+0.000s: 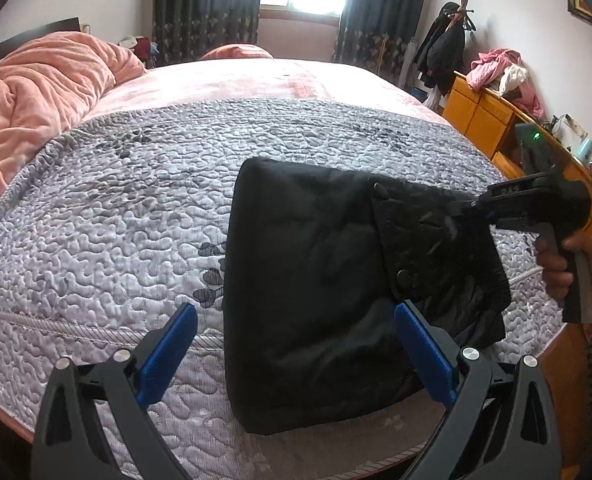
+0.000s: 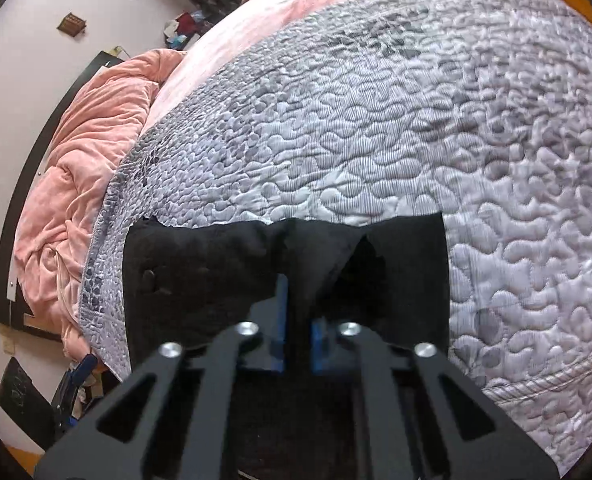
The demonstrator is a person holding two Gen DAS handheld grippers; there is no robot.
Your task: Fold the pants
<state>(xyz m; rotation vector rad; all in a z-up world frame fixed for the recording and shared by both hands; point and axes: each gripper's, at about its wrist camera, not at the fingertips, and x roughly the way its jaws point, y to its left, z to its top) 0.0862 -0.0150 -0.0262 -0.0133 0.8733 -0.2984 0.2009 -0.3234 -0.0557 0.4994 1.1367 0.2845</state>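
**One pair of black pants, folded on the quilt, pinched by my right gripper**

I count one pair of black pants (image 1: 320, 292), folded into a thick rectangular bundle lying on the grey quilted bedspread (image 1: 116, 220), near its front edge. Two dark snap buttons (image 1: 405, 278) show on a flap at the right side of the bundle.

My right gripper (image 2: 298, 320) has its two blue fingers (image 2: 282, 312) drawn nearly together with black fabric between them, so it is clamped on an edge of the pants. From the left wrist view that same gripper (image 1: 462, 206) meets the upper right corner of the bundle, where the cloth is lifted off the quilt, and one bare hand (image 1: 568, 264) grips its handle.

My left gripper (image 1: 296, 356) stands spread wide, its two blue pads (image 1: 168, 356) far apart; the near edge of the pants reaches in between them, with the right pad against the cloth, nothing gripped.

Behind the quilt lies one crumpled pink blanket (image 1: 36, 92), to the left of the pants. One orange wooden dresser (image 1: 484, 116) stands to the right of the bed.
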